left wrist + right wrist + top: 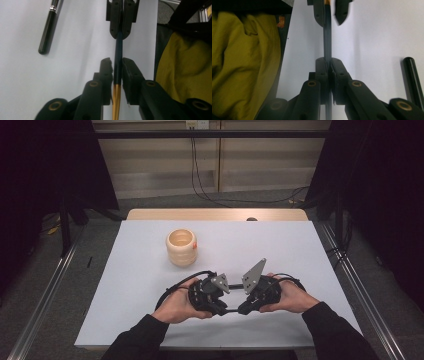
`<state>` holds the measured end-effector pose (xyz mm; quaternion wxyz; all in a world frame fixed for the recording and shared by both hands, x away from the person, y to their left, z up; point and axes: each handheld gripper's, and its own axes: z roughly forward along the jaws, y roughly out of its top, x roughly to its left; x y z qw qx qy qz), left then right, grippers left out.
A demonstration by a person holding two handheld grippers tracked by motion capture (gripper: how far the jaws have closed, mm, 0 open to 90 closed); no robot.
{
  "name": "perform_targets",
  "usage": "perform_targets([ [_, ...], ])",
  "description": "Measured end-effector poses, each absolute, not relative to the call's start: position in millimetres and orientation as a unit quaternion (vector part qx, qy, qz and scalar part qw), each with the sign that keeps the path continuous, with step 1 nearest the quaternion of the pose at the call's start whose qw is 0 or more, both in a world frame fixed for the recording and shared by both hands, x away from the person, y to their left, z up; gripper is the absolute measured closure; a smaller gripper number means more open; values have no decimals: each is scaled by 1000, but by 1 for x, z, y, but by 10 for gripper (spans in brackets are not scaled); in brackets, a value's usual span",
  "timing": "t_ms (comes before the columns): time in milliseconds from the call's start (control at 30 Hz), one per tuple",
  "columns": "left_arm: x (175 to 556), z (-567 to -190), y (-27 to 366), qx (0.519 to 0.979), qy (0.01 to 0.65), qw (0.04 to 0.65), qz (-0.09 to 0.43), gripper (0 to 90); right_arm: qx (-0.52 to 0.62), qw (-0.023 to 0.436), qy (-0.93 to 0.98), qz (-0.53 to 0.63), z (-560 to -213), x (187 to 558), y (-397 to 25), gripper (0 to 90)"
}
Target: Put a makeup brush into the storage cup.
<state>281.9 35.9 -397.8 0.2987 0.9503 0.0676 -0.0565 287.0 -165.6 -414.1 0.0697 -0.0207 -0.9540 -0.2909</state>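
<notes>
- We see the white table (150, 320) under both tools, with our two forearms in dark sleeves coming in from the near edge and bending inward so the hands meet at the middle.
- Ahead of the left tool and off to its outer side stands a ribbed, cream-coloured cup (181, 247), upright and well apart from both tools.
- Our left hand (177, 306) wraps the left gripper (116, 65) from outside, turning it inward toward the other tool; its jaws stand narrow, one on each side of the slim brush (117, 62), with a thin gap on the right side, so we cannot tell whether they pinch it.
- Our right hand (290, 296) holds the right gripper (328, 65) the same way, facing the left one; its jaws are pressed together on the dark handle of the brush.
- The brush runs straight from one tool to the other, above the table, its gold ferrule at the left tool's jaws.
- A second black brush handle (48, 28) lies on the table just beside the tools, on the far side.
</notes>
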Motion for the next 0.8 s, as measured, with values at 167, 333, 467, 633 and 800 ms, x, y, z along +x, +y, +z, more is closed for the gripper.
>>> perform_targets([
  [167, 284, -396, 39, 943, 101, 315, -41, 559, -24, 67, -955, -287, -414, 286, -165, 853],
  [333, 286, -396, 43, 936, 120, 329, -33, 334, -42, 60, -955, -289, -413, 286, -167, 853],
  [467, 290, -396, 47, 933, 114, 339, -33, 185, -47, 60, -954, -291, -412, 287, -169, 853],
  [633, 289, -392, 50, 926, 134, 353, -20, 69, -60, 52, -951, -299, -411, 289, -171, 853],
  [800, 289, -392, 58, 917, 147, 370, -16, 51, -64, 46, -950, -302, -412, 289, -169, 852],
])
